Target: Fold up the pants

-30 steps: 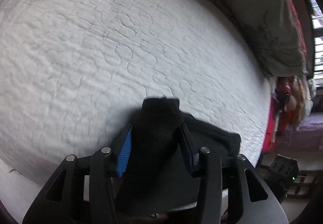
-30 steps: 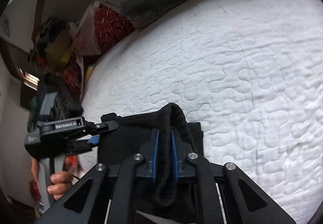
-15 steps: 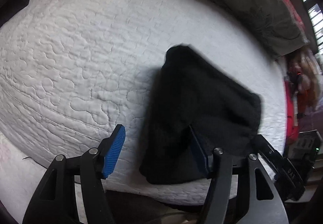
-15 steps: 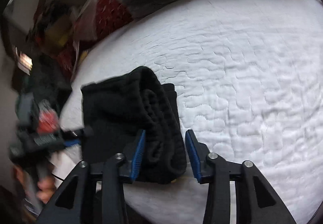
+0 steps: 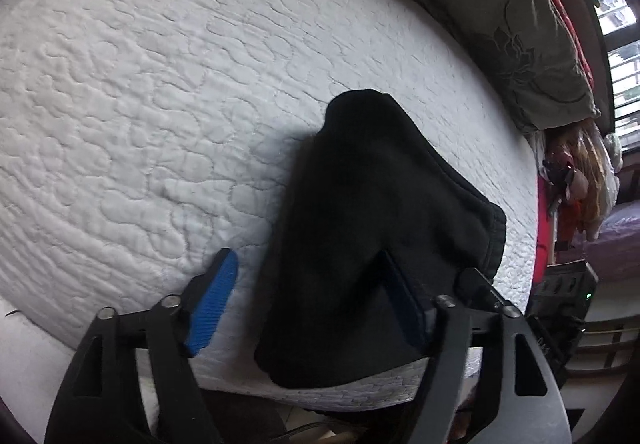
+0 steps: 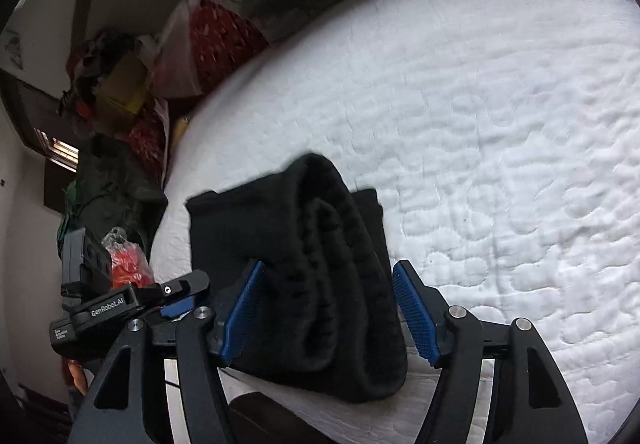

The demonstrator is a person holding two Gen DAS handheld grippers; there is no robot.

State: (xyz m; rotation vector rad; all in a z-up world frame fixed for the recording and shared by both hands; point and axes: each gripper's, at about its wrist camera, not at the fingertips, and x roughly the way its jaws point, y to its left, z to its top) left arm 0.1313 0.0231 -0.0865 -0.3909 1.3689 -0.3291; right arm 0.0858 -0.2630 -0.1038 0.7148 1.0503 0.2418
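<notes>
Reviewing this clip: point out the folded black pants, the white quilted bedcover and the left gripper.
folded black pants (image 6: 320, 284), right wrist view, on the ribbed fold between the open blue pads.
white quilted bedcover (image 5: 140, 104), left wrist view, on bare quilting.
left gripper (image 5: 308, 308), left wrist view, midway between its fingertips.

Black pants (image 5: 376, 228), white quilted bedcover (image 5: 160, 84), blue pads (image 6: 412, 308)

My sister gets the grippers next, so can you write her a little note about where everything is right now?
Left gripper: open, holding nothing; the pants lie between its fingers.
Right gripper: open, holding nothing, fingers on either side of the pants.
Black pants: a folded bundle lying near the edge of the white quilted bed.
Done: the pants look folded and set down.
Left: maybe only tidy the bundle, because one edge looks bunched up in the right wrist view.
</notes>
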